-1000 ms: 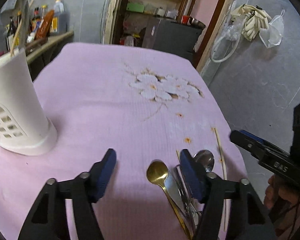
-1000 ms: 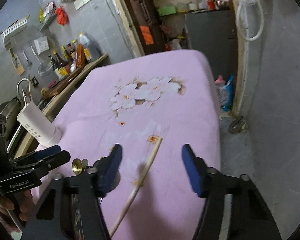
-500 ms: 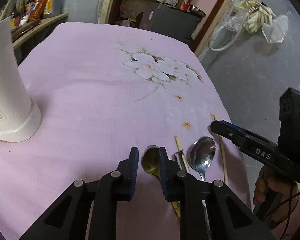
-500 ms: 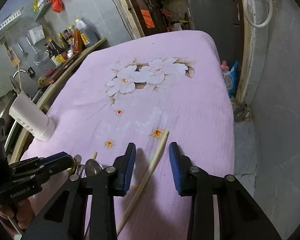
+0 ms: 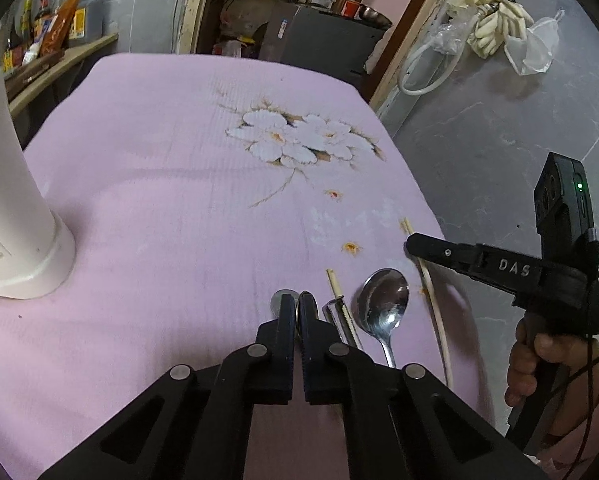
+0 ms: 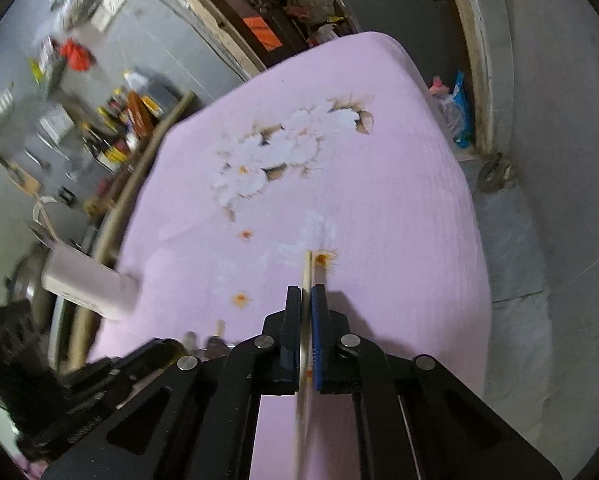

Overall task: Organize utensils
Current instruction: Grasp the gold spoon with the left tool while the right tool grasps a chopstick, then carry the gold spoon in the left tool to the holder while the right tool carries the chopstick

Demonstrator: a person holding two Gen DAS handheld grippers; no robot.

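My left gripper point(image 5: 298, 304) is shut on the gold spoon point(image 5: 278, 299), whose bowl peeks out past the fingertips on the pink cloth. Beside it lie a short chopstick point(image 5: 335, 285), a metal utensil handle point(image 5: 339, 320) and a silver spoon point(image 5: 383, 305). My right gripper point(image 6: 309, 294) is shut on a pale chopstick point(image 6: 306, 270) that runs between its jaws; the same chopstick shows in the left wrist view point(image 5: 435, 300) under the right gripper point(image 5: 423, 245). The white utensil holder point(image 5: 7, 216) stands at the left, also seen blurred in the right wrist view point(image 6: 85, 284).
The table carries a pink cloth with a white flower print point(image 5: 299, 140). A shelf with bottles point(image 5: 47, 28) lies beyond the table's left edge. A grey floor point(image 5: 499, 128) drops off past the right edge. A doorway with a dark cabinet point(image 5: 315, 36) is behind.
Both grippers went from wide open to shut: the left closed around the gold spoon, the right closed on the chopstick. The right wrist view has swung and blurred.
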